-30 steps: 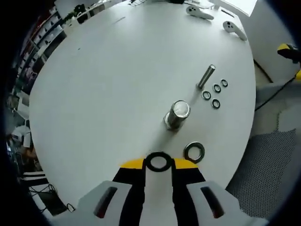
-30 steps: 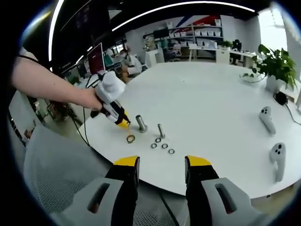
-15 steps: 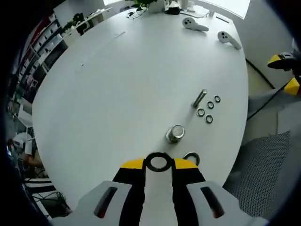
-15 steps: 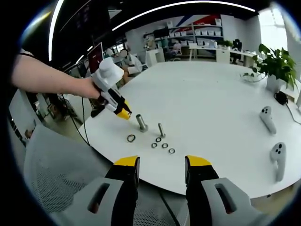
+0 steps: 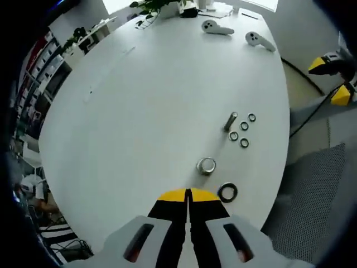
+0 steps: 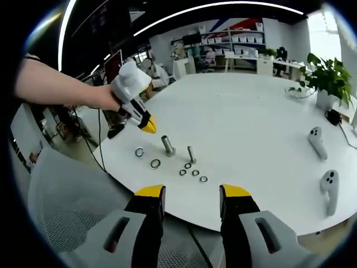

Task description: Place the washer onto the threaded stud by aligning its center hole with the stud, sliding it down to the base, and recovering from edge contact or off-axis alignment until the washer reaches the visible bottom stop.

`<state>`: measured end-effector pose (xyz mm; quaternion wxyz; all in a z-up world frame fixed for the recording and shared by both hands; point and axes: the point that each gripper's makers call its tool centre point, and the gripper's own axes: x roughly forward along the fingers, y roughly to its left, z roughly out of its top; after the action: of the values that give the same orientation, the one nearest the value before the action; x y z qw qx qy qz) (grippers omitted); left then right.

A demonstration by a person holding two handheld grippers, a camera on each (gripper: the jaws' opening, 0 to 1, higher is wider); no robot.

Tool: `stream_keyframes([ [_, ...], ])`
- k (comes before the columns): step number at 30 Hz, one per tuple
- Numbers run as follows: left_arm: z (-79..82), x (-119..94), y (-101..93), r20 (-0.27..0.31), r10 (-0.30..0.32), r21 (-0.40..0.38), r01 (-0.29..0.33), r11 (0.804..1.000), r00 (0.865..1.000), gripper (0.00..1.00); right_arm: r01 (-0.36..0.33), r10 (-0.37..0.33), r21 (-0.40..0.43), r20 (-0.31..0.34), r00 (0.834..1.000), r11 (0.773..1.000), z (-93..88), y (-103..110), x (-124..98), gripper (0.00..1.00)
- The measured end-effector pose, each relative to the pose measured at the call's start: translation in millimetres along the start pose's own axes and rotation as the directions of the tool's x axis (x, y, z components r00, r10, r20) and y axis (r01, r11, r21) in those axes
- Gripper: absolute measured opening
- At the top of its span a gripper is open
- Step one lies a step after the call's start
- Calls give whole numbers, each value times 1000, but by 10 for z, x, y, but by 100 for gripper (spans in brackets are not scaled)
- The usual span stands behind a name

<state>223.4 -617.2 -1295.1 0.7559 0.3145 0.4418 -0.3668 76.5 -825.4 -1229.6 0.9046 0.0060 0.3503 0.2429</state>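
Observation:
The threaded stud (image 5: 206, 166) (image 6: 167, 146) stands upright on the white table (image 5: 139, 100) (image 6: 251, 111). A large washer (image 5: 227, 192) (image 6: 155, 164) lies flat beside it, and a second washer (image 6: 139, 152) lies on the table left of the stud. My left gripper (image 5: 188, 195) (image 6: 148, 127) hovers high above the stud, jaws shut together with nothing between them. My right gripper (image 6: 192, 195) (image 5: 330, 79) is held off the table's near edge, open and empty.
A thinner bolt (image 5: 230, 121) (image 6: 191, 154) stands by several small washers (image 5: 244, 127) (image 6: 195, 172). Two white controllers (image 5: 215, 27) (image 6: 316, 139) lie at the far side. A mesh chair (image 6: 61, 212) (image 5: 312, 206) sits at the table's edge. A potted plant (image 6: 329, 75) stands on the table.
The washer held in my left gripper's jaws is gone and the jaws have shut. A washer now lies on the table left of the stud. The left gripper rose higher.

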Motion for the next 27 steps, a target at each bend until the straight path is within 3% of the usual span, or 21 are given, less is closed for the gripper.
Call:
stream_keyframes([
  [2,-256,-62,-61,35,-36,-215,43,976,999,0,7,-7,2,7,1000,1000,6,-13,-7,41],
  [3,-487,-104,-161,-2,-52,-209,51,977,999,0,9,-9,8,11,1000,1000,11,-20,-12,41],
  [4,-639,-132,-143,-47,-20,-132,13,991,999,0,9,-9,9,12,1000,1000,13,-21,-11,41],
  [5,-800,-136,-187,-87,-27,-88,20,996,996,0,6,-7,10,10,1000,1000,19,-14,-9,41],
  [6,-878,-149,-260,-103,-61,-116,49,992,993,0,5,-5,5,7,1000,1000,19,-8,-4,41],
  [7,-917,-93,-177,-89,-55,-126,44,991,994,0,-2,2,-1,0,1000,1000,9,6,3,41],
  [8,-952,-85,-125,-85,-46,-127,35,991,995,0,-5,5,-4,-5,1000,1000,-2,13,5,41],
  [10,-953,-102,-94,-59,-48,-203,36,978,997,0,-5,5,-6,-6,1000,1000,-3,14,7,41],
  [12,-955,-127,-79,-48,-28,-188,19,982,998,0,-8,8,-4,-11,1000,1000,-12,16,12,41],
  [21,-973,-194,-138,-45,-37,-223,26,974,998,0,-14,14,-13,-27,1000,1000,-38,34,20,41],
  [27,-963,-167,-143,-57,-44,-207,31,978,997,0,-10,10,-8,-19,1000,1000,-26,24,13,41],
])
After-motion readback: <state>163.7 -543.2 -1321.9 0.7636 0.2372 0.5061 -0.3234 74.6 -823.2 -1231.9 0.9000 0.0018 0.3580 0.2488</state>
